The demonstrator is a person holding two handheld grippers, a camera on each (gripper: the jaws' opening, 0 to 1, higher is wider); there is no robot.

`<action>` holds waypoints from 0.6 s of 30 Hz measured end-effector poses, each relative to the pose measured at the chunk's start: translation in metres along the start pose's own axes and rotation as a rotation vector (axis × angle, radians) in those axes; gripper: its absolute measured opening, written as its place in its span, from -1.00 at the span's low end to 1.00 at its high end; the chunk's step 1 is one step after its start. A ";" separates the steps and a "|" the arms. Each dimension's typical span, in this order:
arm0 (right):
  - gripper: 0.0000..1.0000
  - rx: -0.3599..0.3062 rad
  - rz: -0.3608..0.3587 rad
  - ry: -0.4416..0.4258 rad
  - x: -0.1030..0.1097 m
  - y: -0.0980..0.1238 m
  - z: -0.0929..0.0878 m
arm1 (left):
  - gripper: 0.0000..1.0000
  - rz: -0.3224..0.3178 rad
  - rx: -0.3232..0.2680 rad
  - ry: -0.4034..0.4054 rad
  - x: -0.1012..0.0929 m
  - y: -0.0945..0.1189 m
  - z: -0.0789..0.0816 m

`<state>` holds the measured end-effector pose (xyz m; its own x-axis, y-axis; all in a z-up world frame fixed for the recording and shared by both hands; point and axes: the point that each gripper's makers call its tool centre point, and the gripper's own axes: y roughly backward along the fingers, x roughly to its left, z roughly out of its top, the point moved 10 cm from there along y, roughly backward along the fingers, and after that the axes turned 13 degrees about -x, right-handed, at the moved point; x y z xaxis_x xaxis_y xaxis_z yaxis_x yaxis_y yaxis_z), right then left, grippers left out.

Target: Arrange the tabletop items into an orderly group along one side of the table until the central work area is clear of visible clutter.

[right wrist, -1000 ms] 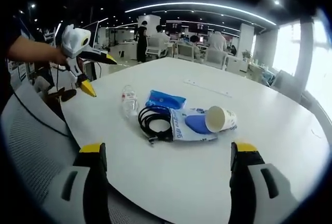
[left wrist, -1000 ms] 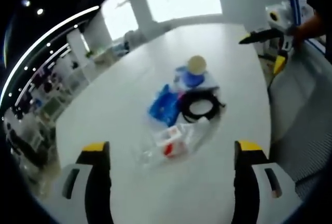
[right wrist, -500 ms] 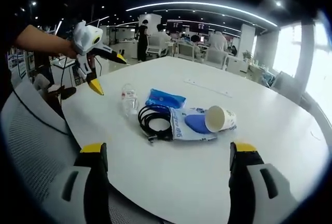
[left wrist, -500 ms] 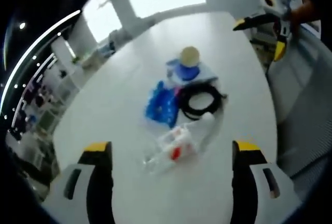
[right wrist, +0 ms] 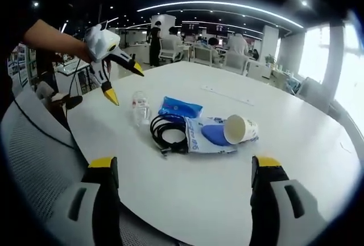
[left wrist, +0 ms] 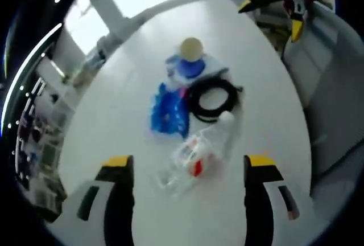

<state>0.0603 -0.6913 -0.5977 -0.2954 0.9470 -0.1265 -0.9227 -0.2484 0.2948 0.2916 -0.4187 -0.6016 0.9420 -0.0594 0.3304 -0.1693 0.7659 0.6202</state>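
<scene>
Clutter (right wrist: 196,128) mid-table, edges (right wrist: 318,160) bare

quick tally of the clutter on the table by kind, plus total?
clear plastic bottle: 1
blue packet: 1
black coiled cable: 1
white-and-blue pouch: 1
paper cup: 1
Total: 5
</scene>
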 end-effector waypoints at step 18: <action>0.91 0.016 0.002 0.010 -0.002 -0.001 -0.001 | 0.16 -0.216 0.125 -0.179 0.011 -0.033 0.001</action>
<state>0.0616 -0.6928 -0.5983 -0.2995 0.9444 -0.1354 -0.9181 -0.2466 0.3103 0.3068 -0.4455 -0.6176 0.8960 -0.3328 0.2940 -0.0151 0.6388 0.7692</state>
